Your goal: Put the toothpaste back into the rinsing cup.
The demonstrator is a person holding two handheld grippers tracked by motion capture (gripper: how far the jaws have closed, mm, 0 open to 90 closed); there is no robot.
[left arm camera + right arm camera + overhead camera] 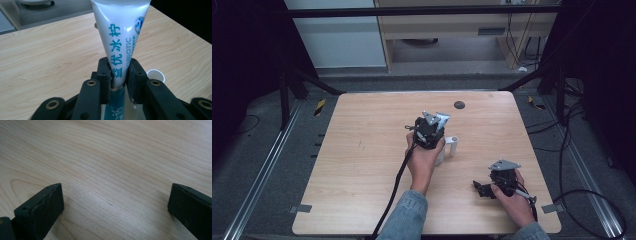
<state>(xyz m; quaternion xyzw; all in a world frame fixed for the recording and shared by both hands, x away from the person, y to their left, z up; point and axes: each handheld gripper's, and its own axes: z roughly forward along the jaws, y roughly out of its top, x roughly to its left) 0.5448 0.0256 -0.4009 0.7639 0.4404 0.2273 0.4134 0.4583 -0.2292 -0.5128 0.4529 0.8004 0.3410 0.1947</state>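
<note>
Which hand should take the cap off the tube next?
Right. The right tongs stand open with nothing between them, resting near the table's front edge. The left tongs are clamped on the tube, so they can only steady it.

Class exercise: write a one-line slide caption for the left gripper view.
Left gripper with its jaws clamped on a white toothpaste tube above a wooden table, a small white cap beside it.

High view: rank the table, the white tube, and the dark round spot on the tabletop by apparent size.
1. table, by far the largest.
2. white tube, partly hidden by the left gripper and hand.
3. dark round spot, smallest.
</note>
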